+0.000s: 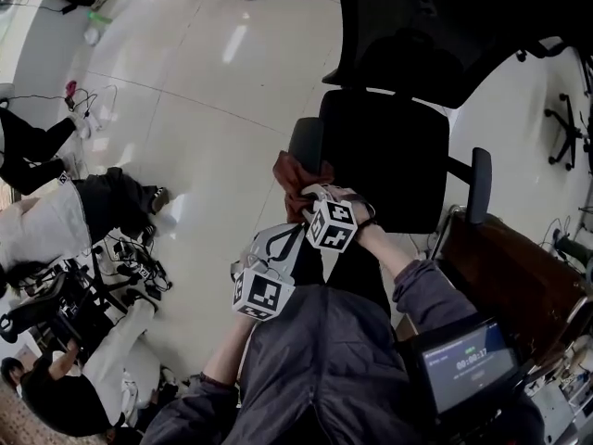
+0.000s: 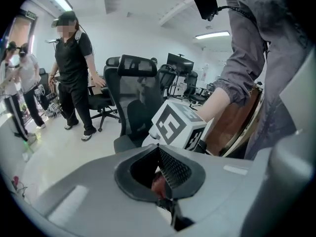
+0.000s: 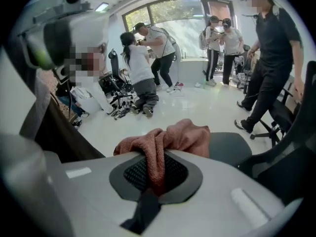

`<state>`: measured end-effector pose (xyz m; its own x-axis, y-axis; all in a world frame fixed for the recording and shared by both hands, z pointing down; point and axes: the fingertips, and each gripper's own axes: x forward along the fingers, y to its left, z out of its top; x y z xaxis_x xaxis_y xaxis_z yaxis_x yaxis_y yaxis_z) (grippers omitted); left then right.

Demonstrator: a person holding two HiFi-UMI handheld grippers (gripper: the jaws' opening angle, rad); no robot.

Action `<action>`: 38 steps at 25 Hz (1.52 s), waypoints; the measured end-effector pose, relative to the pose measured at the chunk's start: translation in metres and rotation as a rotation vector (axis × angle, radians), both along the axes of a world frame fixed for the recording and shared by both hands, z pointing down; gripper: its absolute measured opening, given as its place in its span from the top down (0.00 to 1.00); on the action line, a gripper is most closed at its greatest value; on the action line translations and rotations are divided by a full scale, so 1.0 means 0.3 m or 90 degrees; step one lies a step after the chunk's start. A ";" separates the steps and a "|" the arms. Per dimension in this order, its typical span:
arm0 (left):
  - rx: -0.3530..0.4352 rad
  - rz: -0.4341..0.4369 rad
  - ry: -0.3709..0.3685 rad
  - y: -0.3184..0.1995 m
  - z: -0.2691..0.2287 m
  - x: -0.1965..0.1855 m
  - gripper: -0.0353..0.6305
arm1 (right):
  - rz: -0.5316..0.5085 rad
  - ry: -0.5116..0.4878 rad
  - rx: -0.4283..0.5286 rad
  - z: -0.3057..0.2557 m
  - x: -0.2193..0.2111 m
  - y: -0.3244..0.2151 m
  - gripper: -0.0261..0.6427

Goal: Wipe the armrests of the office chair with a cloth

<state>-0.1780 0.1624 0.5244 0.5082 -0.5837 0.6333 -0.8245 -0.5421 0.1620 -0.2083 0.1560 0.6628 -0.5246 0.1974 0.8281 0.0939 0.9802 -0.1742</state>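
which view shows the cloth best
The right gripper view: the cloth sits mid-frame, bunched and pinched in the right gripper. The head view shows a small reddish bunch by the chair's armrest; the left gripper view only a reddish sliver between its jaws.

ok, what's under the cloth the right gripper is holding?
The rust-pink terry cloth, clamped in the right gripper, hangs over the near end of the black office chair's grey padded armrest. Its far end shows; the part beneath the cloth is covered, contact unclear.
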 end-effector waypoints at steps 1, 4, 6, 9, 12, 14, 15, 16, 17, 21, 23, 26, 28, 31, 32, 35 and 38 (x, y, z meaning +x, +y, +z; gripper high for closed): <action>0.002 0.003 -0.001 0.004 -0.004 -0.006 0.92 | 0.009 0.003 -0.010 -0.002 0.001 0.006 0.93; 0.007 0.011 -0.005 0.009 -0.020 -0.017 0.92 | 0.065 0.007 -0.007 -0.015 -0.009 -0.043 0.93; 0.011 0.021 -0.004 0.003 -0.035 0.001 0.92 | 0.089 0.009 0.017 -0.044 0.007 -0.098 0.93; 0.021 0.045 -0.002 -0.011 -0.059 0.033 0.92 | 0.115 0.008 0.048 -0.113 0.053 -0.164 0.93; 0.035 0.074 0.000 -0.028 -0.080 0.066 0.92 | 0.148 0.013 0.087 -0.180 0.144 -0.199 0.93; 0.045 0.101 0.002 -0.047 -0.095 0.100 0.92 | 0.180 0.025 0.108 -0.224 0.239 -0.220 0.93; 0.049 0.117 0.003 -0.057 -0.105 0.119 0.92 | 0.201 0.032 0.116 -0.247 0.294 -0.232 0.93; 0.053 0.133 0.004 -0.068 -0.115 0.141 0.92 | 0.224 0.041 0.124 -0.272 0.353 -0.245 0.93; 0.058 0.150 0.006 -0.079 -0.127 0.165 0.92 | 0.247 0.051 0.133 -0.296 0.415 -0.258 0.93; 0.080 0.215 0.022 -0.130 -0.183 0.270 0.92 | 0.335 0.088 0.162 -0.380 0.647 -0.304 0.93; 0.087 0.252 0.031 -0.155 -0.209 0.330 0.92 | 0.378 0.098 0.177 -0.423 0.738 -0.324 0.93; 0.103 0.302 0.042 -0.197 -0.252 0.427 0.92 | 0.433 0.103 0.199 -0.476 0.846 -0.358 0.93; 0.115 0.318 0.038 -0.223 -0.284 0.492 0.92 | 0.449 0.092 0.216 -0.513 0.895 -0.383 0.93; 0.126 0.331 0.024 -0.239 -0.327 0.596 0.92 | 0.453 0.068 0.242 -0.587 0.962 -0.395 0.93; 0.128 0.334 0.020 -0.244 -0.338 0.631 0.92 | 0.454 0.061 0.248 -0.611 0.986 -0.396 0.93; 0.136 0.340 0.008 -0.259 -0.360 0.739 0.92 | 0.455 0.038 0.257 -0.666 1.051 -0.402 0.93; 0.147 0.330 -0.006 -0.289 -0.386 0.830 0.92 | 0.435 0.016 0.266 -0.703 1.090 -0.412 0.93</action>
<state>0.0709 0.0756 0.4085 0.7600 -0.3833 0.5248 -0.4423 -0.8967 -0.0144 0.1187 0.0323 0.4520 -0.3974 -0.4901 0.7758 -0.5501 0.8039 0.2260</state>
